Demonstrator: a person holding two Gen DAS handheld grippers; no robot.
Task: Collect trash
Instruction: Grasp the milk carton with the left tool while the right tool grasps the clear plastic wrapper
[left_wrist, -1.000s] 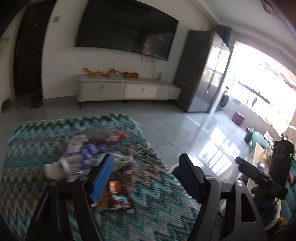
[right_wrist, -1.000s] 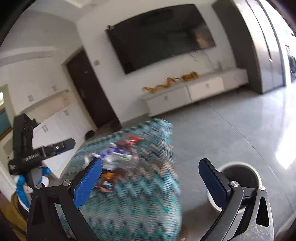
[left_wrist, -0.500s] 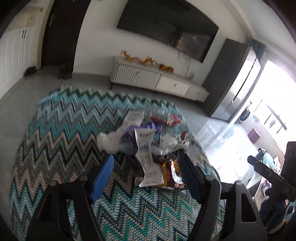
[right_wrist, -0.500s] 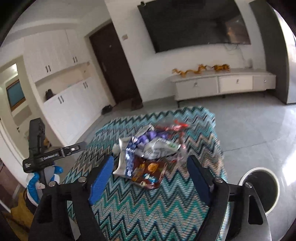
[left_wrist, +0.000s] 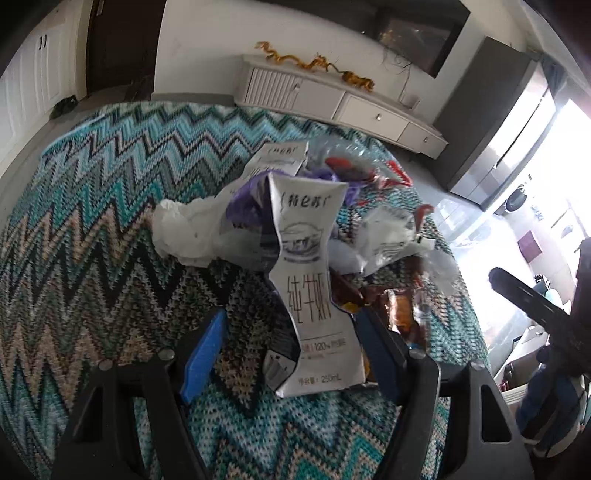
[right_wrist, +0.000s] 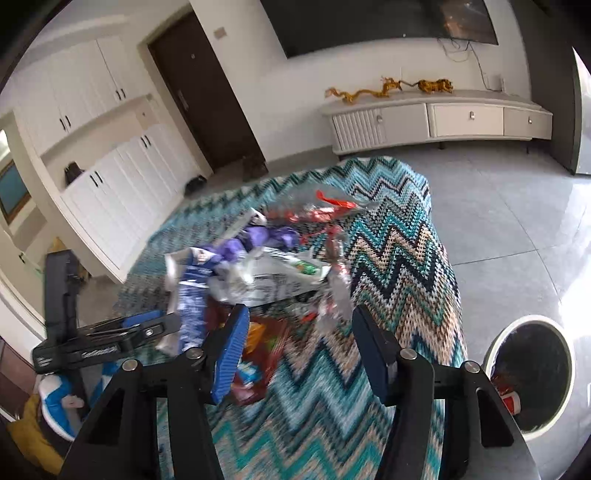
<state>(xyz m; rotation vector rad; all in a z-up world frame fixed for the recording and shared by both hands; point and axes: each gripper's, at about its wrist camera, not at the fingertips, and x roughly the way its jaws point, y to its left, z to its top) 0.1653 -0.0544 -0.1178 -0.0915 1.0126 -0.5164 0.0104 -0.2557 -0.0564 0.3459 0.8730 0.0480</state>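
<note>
Both grippers down over the trash pile on our zigzag blanket (left_wrist: 92, 258), nothing grabbed yet.

Left gripper (left_wrist: 291, 347) is wide open with the flattened milk carton (left_wrist: 314, 280) lying between its fingers, pads not on it; tissue (left_wrist: 184, 232) sits at 10 o'clock from the carton and a brown snack bag (left_wrist: 400, 310) at 3. Right gripper (right_wrist: 299, 350) is about half open and closing, with just the edge of a red wrapper (right_wrist: 258, 354) by its left pad. We see the bin (right_wrist: 532, 373) on the floor at 3 o'clock from it.
</note>
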